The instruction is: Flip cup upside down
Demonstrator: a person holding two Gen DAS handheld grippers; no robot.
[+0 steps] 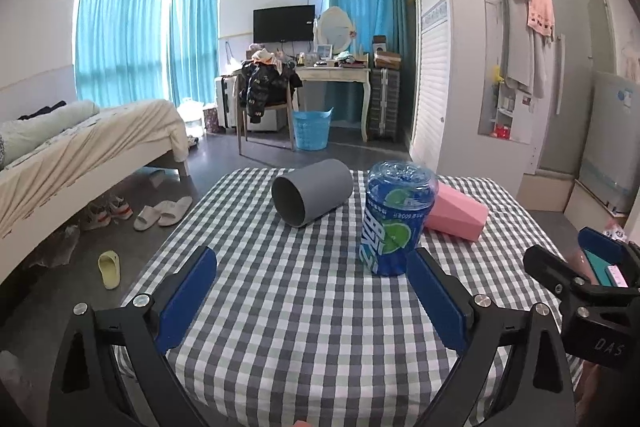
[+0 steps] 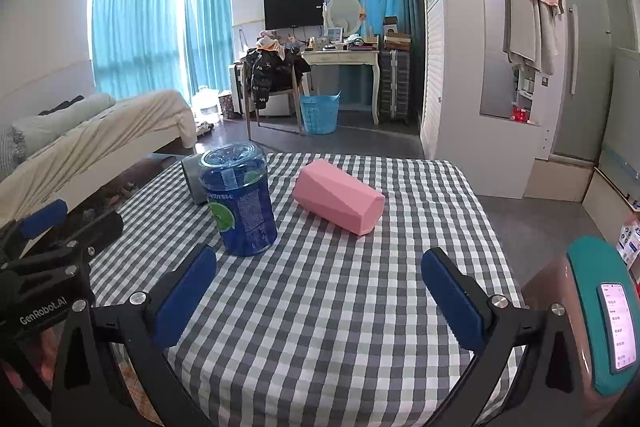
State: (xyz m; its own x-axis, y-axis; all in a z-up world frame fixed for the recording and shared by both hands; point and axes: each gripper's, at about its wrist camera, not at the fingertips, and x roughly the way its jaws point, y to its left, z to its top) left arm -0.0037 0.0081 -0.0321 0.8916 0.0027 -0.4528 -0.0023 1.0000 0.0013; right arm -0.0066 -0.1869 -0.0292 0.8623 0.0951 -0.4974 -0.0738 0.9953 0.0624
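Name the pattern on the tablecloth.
A grey, pale green and white check on the tablecloth, seen best in the right wrist view.

Both cams sit low at near edge of the checkered counter [image 1: 304,307], looking fwd along their own tool fingers toward the far room wall. Left wrist view is set further left; right tool [image 1: 560,263] shows at its right edge. Right wrist view sits further right; left tool [image 2: 72,219] at its left edge. Shared: counter top, blue container [image 1: 394,219] [image 2: 240,203], pink cup [image 1: 456,213] [image 2: 340,203], bed [image 1: 80,147] [image 2: 100,131].
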